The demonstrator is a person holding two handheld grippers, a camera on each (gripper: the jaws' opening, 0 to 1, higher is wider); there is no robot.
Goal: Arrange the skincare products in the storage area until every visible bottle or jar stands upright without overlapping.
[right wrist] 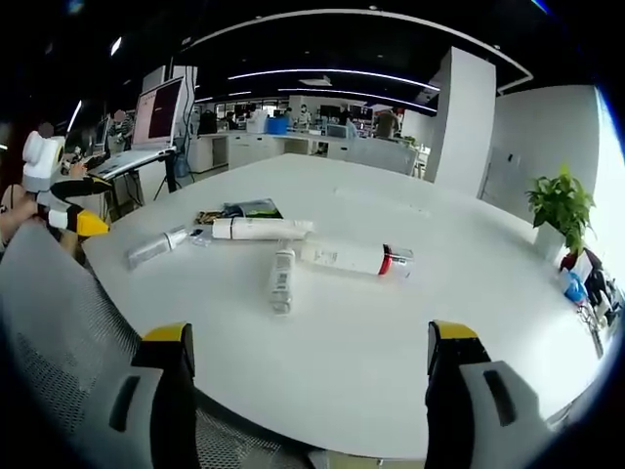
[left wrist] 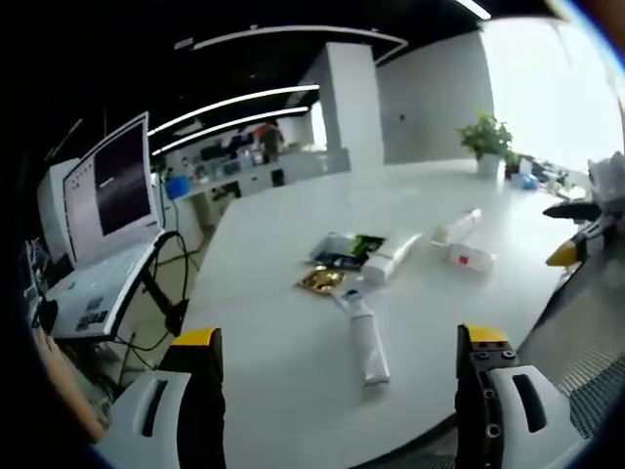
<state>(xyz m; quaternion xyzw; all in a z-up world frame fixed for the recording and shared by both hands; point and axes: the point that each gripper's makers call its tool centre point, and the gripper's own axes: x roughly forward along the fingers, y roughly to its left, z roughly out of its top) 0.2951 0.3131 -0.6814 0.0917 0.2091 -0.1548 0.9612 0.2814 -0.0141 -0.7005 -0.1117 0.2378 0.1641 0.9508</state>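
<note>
Several skincare products lie on their sides on the white table. In the left gripper view I see a silver tube, a white tube, a white bottle and a white box with a red mark. In the right gripper view the silver tube, the white tube, a small bottle and a red-banded white bottle lie close together. My left gripper is open and empty, short of the silver tube. My right gripper is open and empty, near the table edge.
Flat sachets and a gold packet lie by the products. A laptop on a stand is at the left. A potted plant and small items stand at the far end. A mesh chair back sits below the table edge.
</note>
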